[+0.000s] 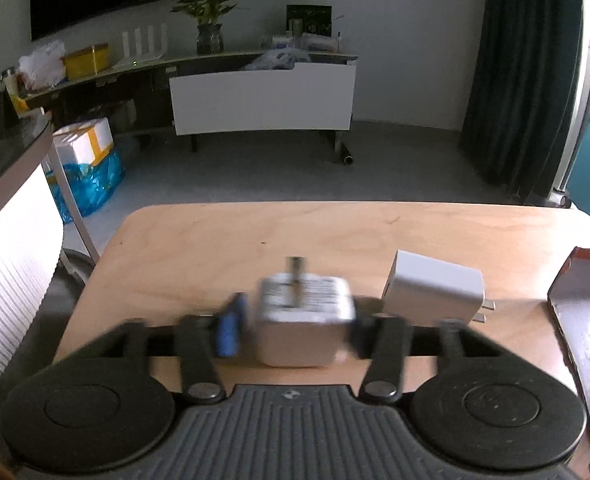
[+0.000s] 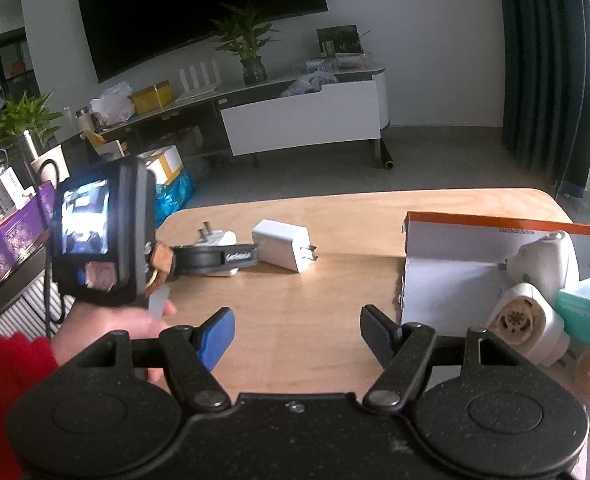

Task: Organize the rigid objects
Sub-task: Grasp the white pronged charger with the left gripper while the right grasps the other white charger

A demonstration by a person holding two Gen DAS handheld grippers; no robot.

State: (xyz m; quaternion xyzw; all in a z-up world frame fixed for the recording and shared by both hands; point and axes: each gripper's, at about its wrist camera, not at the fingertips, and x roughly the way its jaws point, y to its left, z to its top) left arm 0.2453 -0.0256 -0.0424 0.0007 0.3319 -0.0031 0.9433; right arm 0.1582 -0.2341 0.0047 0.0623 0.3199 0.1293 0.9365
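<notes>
two chargers on wooden table (image 1: pixel 199 248), left gripper (image 1: pixel 295 328) clenched on plug adapter (image 1: pixel 305 320), right gripper (image 2: pixel 297 336) released

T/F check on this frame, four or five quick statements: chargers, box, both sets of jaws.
1. The left gripper is shut on a white charger. True.
2. The right gripper holds a charger. False: its jaws are open and empty over the table.
3. A second white charger lies on the table outside the box. True.
4. The box is empty. False: white plug devices and a teal carton sit in it.
5. The gripped charger's prongs point down. False: they point up.
</notes>
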